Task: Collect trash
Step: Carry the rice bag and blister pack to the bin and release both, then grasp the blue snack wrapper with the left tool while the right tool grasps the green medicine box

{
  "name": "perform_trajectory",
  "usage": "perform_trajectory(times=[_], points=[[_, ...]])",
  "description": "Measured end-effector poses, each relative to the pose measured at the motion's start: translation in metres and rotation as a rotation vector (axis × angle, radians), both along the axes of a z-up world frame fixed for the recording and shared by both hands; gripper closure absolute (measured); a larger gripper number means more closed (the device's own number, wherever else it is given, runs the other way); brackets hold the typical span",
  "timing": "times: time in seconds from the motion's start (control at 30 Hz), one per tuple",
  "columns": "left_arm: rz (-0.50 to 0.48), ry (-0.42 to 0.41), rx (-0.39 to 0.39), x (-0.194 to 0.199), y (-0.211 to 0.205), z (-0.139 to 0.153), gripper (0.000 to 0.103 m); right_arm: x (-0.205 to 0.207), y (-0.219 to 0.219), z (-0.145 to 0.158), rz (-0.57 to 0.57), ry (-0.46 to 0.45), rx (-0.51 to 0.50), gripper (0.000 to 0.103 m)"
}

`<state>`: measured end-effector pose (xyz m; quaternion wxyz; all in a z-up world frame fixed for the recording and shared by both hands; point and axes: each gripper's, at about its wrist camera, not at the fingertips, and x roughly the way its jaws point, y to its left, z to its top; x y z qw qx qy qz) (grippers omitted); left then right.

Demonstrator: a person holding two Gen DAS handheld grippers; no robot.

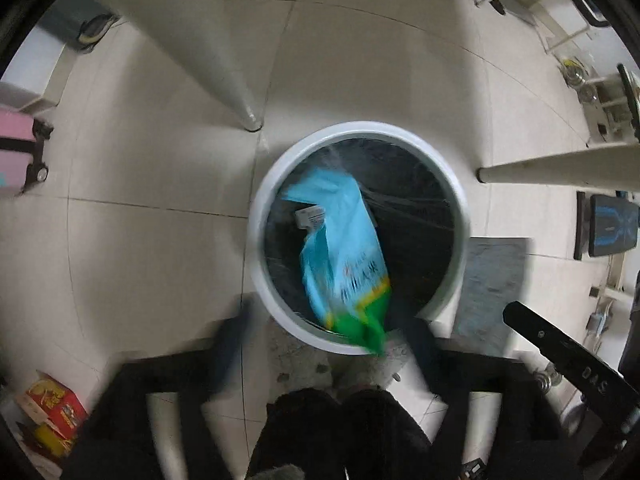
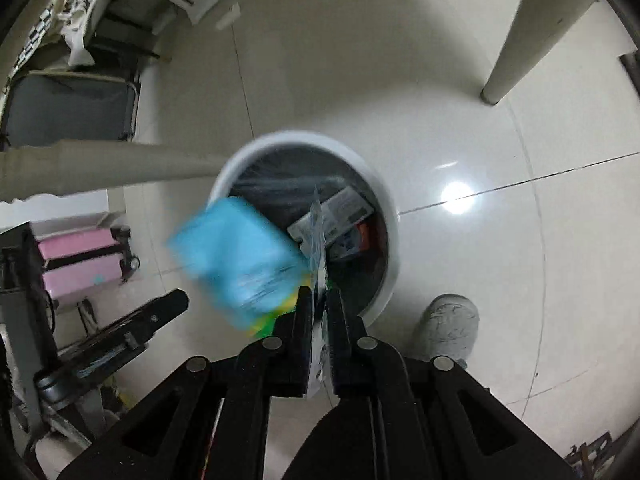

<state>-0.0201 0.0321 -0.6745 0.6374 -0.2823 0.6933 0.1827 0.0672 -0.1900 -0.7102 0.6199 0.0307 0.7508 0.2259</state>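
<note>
Right hand-held gripper [image 2: 319,300] tight on thin packet [image 2: 319,236]; blue bag [image 2: 236,256] blurred

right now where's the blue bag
The blue bag hangs over the mouth of the white bin, falling from the open left tool; the right view shows it at the bin's left rim.

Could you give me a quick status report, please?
Left hand-held gripper open, blurred. Right hand-held gripper shut on flat packet. Blue-green bag over white bin. Nothing blocking.
</note>
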Motion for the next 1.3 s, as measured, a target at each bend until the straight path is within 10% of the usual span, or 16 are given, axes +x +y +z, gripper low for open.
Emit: perform_trajectory(times=[0.27,0.73,1.3], points=[[0.004,-0.046,0.110,-0.026,0.001,0.030,0.008,-0.001,0.005,-0.005,0.095,-0.045,-0.058,0.000],[-0.069,-0.093,0.213,-0.046,-0.006,0.142,0.002,-0.023,0.014,0.101,0.215,-0.219,-0.193,0.000],[-0.082,-0.155,0.205,-0.071,-0.030,0.322,0.002,-0.056,-0.016,0.342,0.185,-0.272,-0.133,0.000]])
